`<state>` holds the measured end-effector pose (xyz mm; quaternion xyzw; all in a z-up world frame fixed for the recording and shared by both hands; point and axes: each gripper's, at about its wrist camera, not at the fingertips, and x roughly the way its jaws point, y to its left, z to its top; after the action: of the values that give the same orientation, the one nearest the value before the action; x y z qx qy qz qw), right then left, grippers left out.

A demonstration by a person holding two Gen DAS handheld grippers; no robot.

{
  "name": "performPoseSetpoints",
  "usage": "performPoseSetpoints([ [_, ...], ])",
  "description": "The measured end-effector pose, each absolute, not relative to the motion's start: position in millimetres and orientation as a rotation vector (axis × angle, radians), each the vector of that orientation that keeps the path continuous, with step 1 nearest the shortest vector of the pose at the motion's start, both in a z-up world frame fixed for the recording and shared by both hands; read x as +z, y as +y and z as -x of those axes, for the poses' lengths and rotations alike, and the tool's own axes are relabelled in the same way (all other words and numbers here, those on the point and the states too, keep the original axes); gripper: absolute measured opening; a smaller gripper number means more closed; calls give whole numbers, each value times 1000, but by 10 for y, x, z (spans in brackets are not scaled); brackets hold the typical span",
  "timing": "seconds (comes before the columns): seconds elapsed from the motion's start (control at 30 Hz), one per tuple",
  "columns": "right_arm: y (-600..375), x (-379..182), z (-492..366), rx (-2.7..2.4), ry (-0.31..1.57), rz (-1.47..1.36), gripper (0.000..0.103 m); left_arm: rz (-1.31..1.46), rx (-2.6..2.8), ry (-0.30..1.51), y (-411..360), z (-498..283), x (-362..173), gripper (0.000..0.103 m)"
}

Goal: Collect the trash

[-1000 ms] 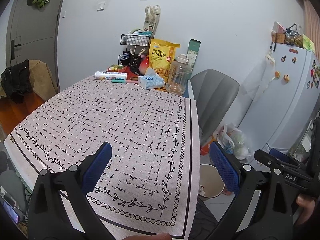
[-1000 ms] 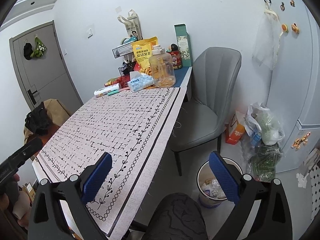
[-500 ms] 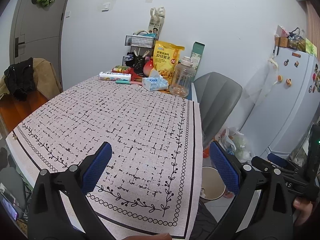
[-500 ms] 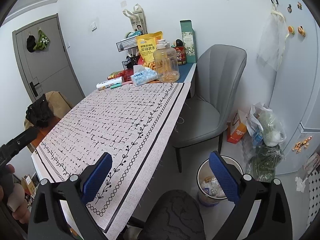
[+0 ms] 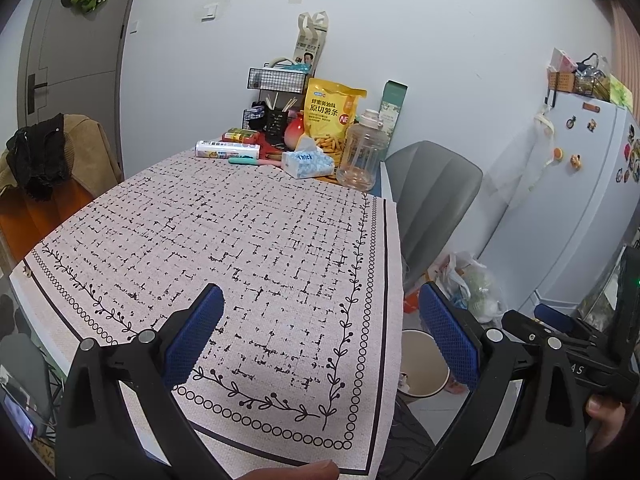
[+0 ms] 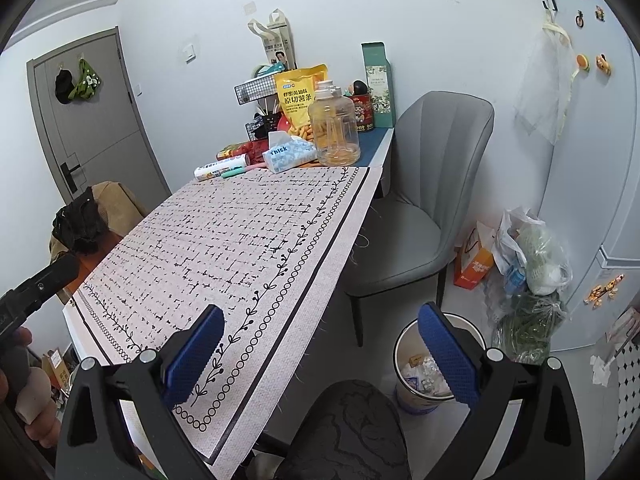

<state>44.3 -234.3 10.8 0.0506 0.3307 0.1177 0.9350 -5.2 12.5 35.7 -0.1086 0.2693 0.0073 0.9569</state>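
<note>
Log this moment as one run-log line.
left gripper: open, empty, over tablecloth | right gripper: open, empty | bin: on floor by table, holds trash

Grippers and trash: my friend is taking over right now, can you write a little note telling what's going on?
Left gripper: open, empty, hovering over the near end of the tablecloth.
Right gripper: open, empty, held over the table's near right corner.
Trash bin: on the floor right of the table, beside the grey chair, with scraps already inside.
Done: no loose trash shows on the open cloth.
Left: check the far end, where the tissue pack, snack bag and clear jug stand; none looks like obvious trash.
</note>
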Motion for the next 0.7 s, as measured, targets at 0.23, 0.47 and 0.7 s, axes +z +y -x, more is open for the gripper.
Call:
performPoseSetpoints([
  [0.23,-2361,98,-449,244,685,-123,95,224,16,549,114,54,353,97],
  [0.47,-2348,95,-431,241,684,-122,95,226,11,556,109,42,322,97],
  [0.7,-2357,99,-442,242,684,-128,95,221,8,552,97,36,320,97],
])
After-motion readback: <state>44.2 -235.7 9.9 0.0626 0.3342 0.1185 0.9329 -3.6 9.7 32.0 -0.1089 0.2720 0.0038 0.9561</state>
